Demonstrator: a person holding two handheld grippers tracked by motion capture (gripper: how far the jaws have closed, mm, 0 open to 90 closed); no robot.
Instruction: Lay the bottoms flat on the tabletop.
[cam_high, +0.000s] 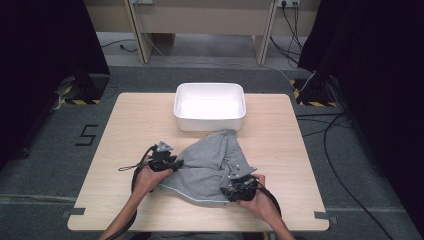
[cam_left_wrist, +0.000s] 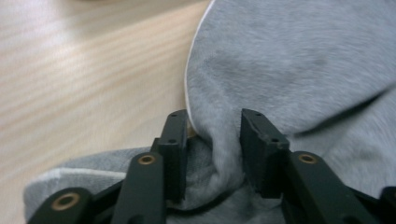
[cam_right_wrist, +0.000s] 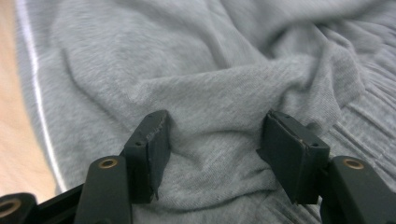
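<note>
— What was seen in the white tub (cam_high: 209, 106)?

— Nothing was held in it; it was set at the table's (cam_high: 125, 120) far edge, its near wall touched by the grey garment (cam_high: 210, 165).

— And the grippers?

— The left gripper (cam_high: 172, 163) was pressed into the garment's left edge, soft fleece bunched between part-open jaws. At the right, the right gripper (cam_high: 234, 189) was spread wide over rumpled knit, nothing pinched.
</note>
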